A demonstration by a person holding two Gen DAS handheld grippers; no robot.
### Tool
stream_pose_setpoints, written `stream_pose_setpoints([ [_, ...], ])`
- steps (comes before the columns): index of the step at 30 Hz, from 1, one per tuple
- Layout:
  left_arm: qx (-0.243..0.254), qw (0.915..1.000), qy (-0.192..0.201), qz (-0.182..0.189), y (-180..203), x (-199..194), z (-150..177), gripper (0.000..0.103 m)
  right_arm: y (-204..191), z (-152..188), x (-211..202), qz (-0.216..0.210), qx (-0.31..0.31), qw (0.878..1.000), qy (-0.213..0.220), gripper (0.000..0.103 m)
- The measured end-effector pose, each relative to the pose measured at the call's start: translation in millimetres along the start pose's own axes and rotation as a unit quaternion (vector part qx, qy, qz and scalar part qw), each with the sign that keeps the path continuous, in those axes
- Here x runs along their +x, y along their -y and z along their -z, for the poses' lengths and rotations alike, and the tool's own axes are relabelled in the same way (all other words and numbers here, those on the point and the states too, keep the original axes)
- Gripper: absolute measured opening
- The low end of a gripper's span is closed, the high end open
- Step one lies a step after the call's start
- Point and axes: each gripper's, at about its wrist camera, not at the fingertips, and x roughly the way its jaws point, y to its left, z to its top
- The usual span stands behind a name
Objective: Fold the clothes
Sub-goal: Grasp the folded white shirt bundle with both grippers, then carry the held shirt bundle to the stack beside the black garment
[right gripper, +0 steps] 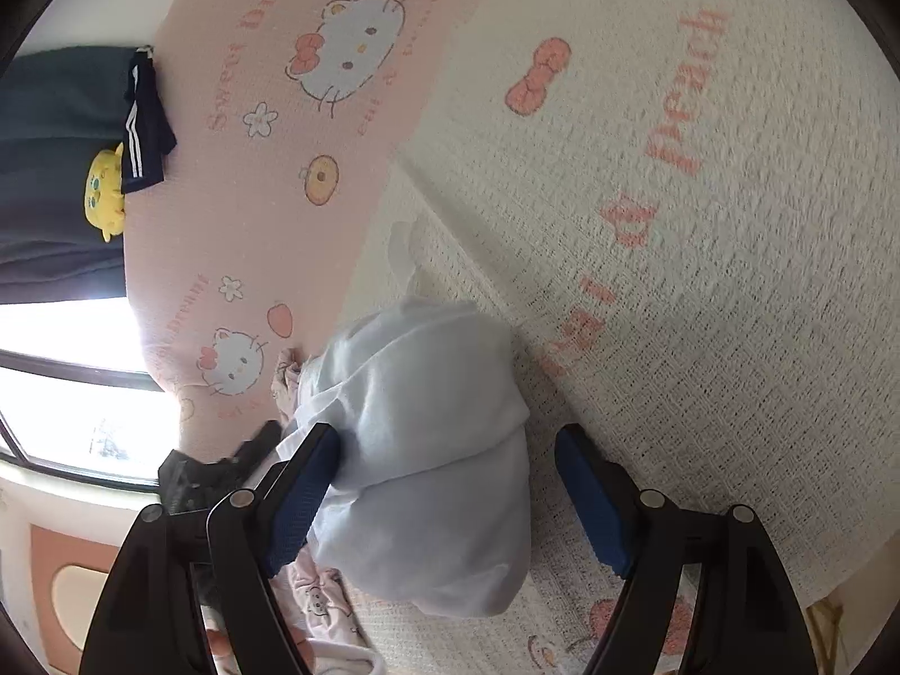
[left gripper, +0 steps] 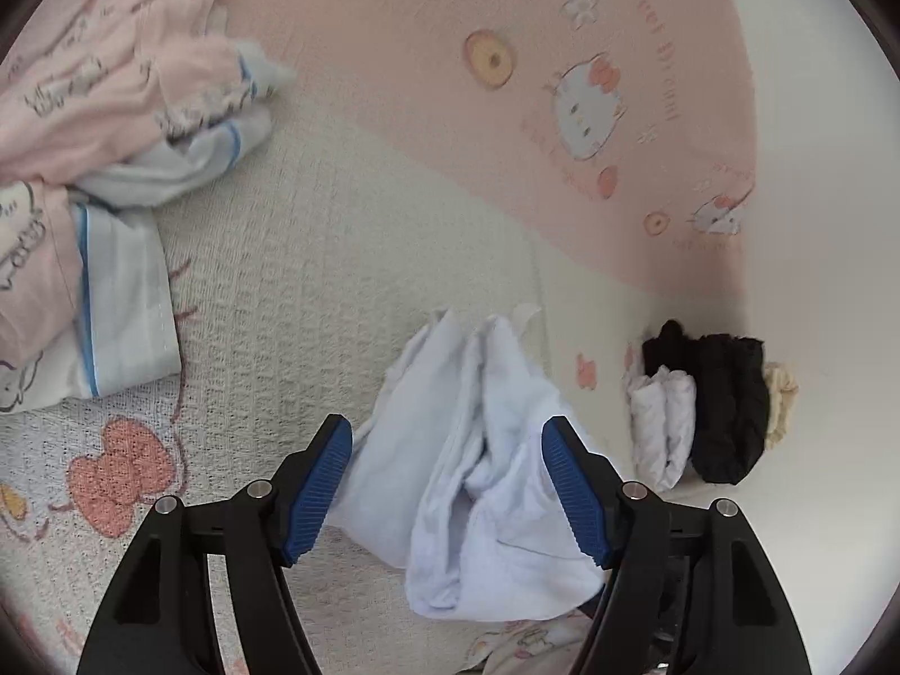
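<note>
In the left wrist view, a heap of pink printed clothes [left gripper: 107, 73] is lying at the far left on the cream waffle-weave bedspread [left gripper: 315, 259], with pale garments trimmed in blue [left gripper: 126, 304] sitting just below it. Further right, the left gripper [left gripper: 447, 492] is hovering over a crumpled white garment [left gripper: 478, 450]; its blue-padded fingers [left gripper: 315, 492] are standing well apart, the cloth is lying loose between them, and neither pad appears to be pressing on it. Beyond it a pink cartoon-cat blanket [left gripper: 562, 112] is spreading across the bed, and at the right a small rolled white piece [left gripper: 664, 422], a bunched black garment [left gripper: 725, 405] and a cream item [left gripper: 782, 399] are resting side by side. In the right wrist view, a dark cloth with a yellow plush toy [right gripper: 104, 191] is sitting at the far left above a bright window [right gripper: 73, 394]. The right gripper [right gripper: 447, 492] is pointing down at the same white garment [right gripper: 427, 439], bundled on the bedspread [right gripper: 703, 281]; its fingers [right gripper: 590, 500] are spread wide, the left pad is touching the bundle's edge, and the right pad is standing clear of it.
</note>
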Motion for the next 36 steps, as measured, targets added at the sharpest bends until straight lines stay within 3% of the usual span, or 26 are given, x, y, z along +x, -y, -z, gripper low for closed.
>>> stream_pose_setpoints([
  [2, 0.012, 0.9998, -0.012, 0.015, 4.1, 6.3, -2.9, 0.070, -6.1, -0.3, -0.1, 0.003, -0.013, 1.000, -0.001, 0.079],
  [6, 0.033, 0.9979, -0.054, 0.009, 13.7, 20.3, -4.3, 0.071, -12.6, 0.6, 0.2, 0.013, -0.039, 0.999, -0.007, 0.079],
  [10, 0.052, 0.9954, -0.078, -0.019, 14.2, 28.8, 4.6, 0.070, -13.3, -0.1, 3.4, 0.011, -0.043, 0.999, -0.013, 0.079],
  [15, 0.011, 0.9983, -0.052, -0.025, 7.3, 31.4, 11.9, 0.070, -8.8, -4.2, 9.7, 0.000, -0.032, 0.999, -0.015, 0.079],
  [21, 0.004, 0.9992, -0.026, -0.029, 9.0, 31.8, 21.1, 0.070, -6.8, -5.4, 17.4, -0.013, -0.001, 1.000, -0.007, 0.078],
  [24, -0.015, 0.9995, -0.010, -0.027, 7.5, 28.6, 26.2, 0.063, -12.2, -4.1, 20.3, -0.006, -0.006, 1.000, -0.003, 0.073],
  [29, -0.017, 0.9998, 0.005, -0.013, 12.3, 26.0, 33.8, 0.041, -18.4, -3.6, 18.2, 0.002, -0.033, 0.999, 0.004, 0.065],
  [36, -0.041, 0.9988, -0.001, 0.025, 13.1, 24.0, 28.8, 0.035, -32.6, -1.9, 10.6, 0.008, -0.083, 0.996, 0.020, 0.061],
])
